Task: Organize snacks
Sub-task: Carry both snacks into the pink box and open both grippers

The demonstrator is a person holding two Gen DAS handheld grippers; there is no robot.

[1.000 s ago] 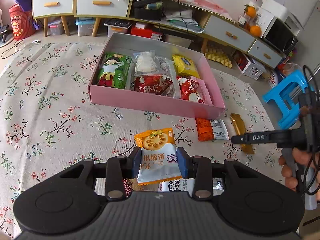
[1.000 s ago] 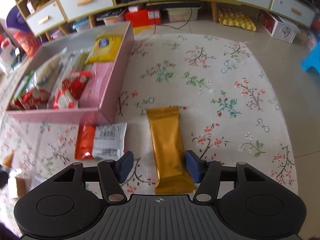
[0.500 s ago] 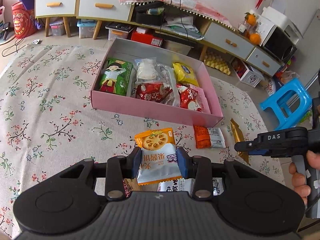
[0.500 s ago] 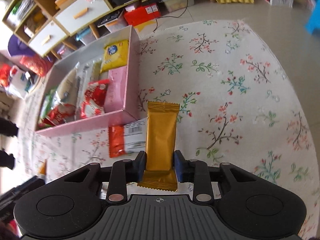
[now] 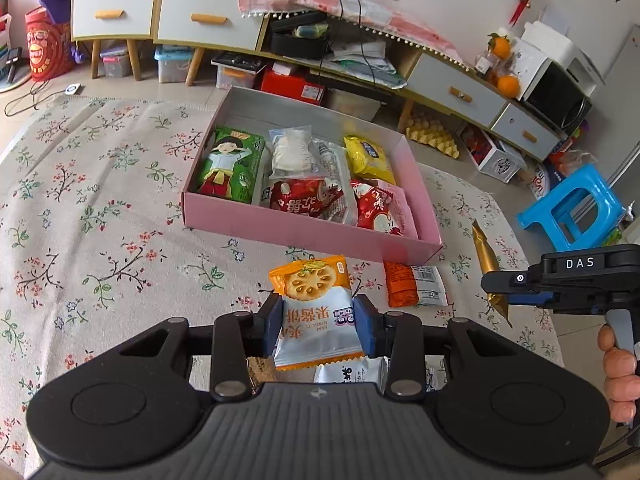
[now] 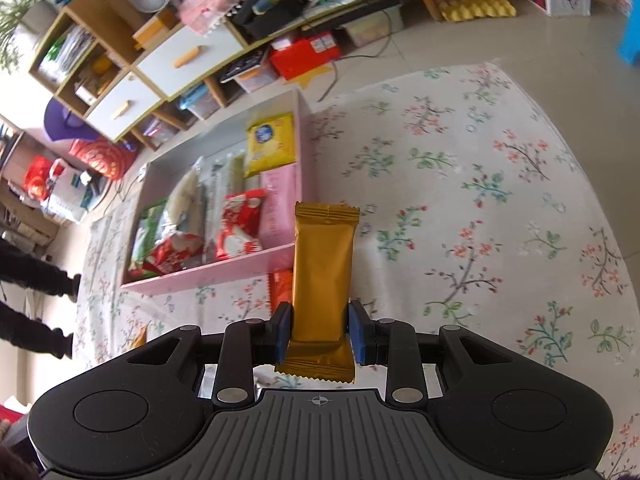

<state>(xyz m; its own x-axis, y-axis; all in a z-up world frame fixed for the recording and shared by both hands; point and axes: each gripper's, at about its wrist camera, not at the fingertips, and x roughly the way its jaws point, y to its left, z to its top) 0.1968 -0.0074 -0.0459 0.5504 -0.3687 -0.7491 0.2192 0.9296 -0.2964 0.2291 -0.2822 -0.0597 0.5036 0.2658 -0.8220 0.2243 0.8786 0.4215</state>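
Observation:
My left gripper (image 5: 319,326) is shut on an orange and white biscuit packet (image 5: 314,312), held above the floral cloth in front of the pink box (image 5: 304,236). The box holds several snack packs, among them a green one (image 5: 232,166) and a yellow one (image 5: 367,158). My right gripper (image 6: 320,334) is shut on a gold snack bar (image 6: 322,276), lifted above the cloth near the box's right front corner (image 6: 224,276). The right gripper also shows in the left wrist view (image 5: 500,284), with the gold bar (image 5: 486,258) in it.
An orange and white packet (image 5: 414,288) lies on the cloth just in front of the box. More packets (image 5: 352,374) lie under my left gripper. A blue stool (image 5: 572,210) stands off the cloth at right. Low cabinets (image 5: 192,24) line the back.
My right gripper closed on the gold bar and lifted it off the cloth, swinging toward the box. My left gripper rose a little with the biscuit packet still held.

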